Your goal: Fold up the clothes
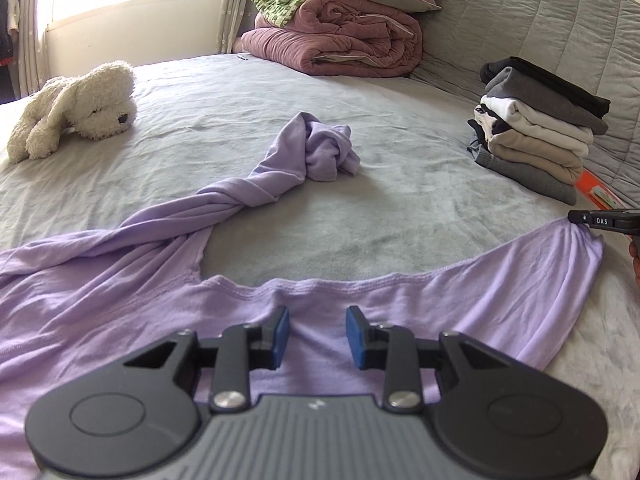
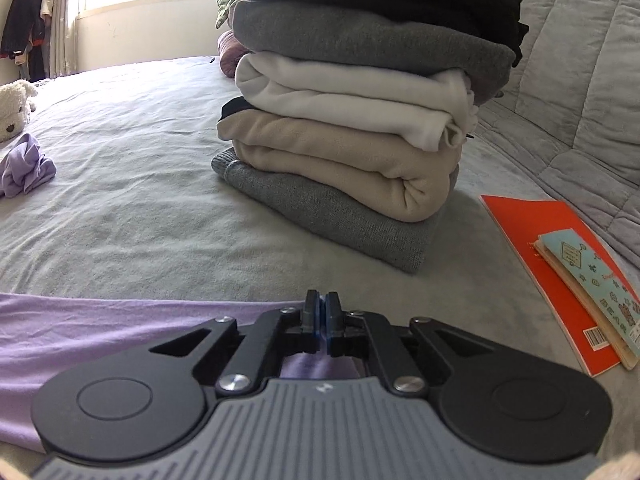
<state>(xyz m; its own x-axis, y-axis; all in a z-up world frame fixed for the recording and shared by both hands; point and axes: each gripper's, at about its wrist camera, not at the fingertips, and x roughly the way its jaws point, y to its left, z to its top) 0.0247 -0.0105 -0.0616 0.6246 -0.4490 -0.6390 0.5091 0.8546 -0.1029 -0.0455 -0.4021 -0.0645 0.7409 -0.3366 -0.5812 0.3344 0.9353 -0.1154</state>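
The left claw (image 1: 316, 334) sits at the bottom centre of its own view with its blue pads (image 1: 282, 330) spread apart, holding nothing, hovering over the lilac garment (image 1: 120, 300) just behind the stitched hem. The right claw (image 2: 321, 320) at the bottom centre of its view is closed, a fold of the lilac cloth pinched between its pads; in the left wrist view the same claw enters from the right edge, gripping a gathered corner of the garment's hem.

The garment lies across the lower half of the left view on the grey bed (image 1: 400, 184). One part of it is twisted like a rope and runs up toward the centre of the frame, ending in a crumpled knot of cloth.

Beyond it, at the right of the left view, stands a stack of folded clothes (image 1: 536, 128) in black, grey, white and beige. An orange book (image 2: 544, 264) with a smaller patterned booklet (image 2: 592, 284) on top lies at the lower right of the right view, beside the stack. A white plush dog (image 1: 76, 108) lies at the upper left, and rolled mauve bedding (image 1: 340, 40) with a green patterned cloth on it fills the top centre.
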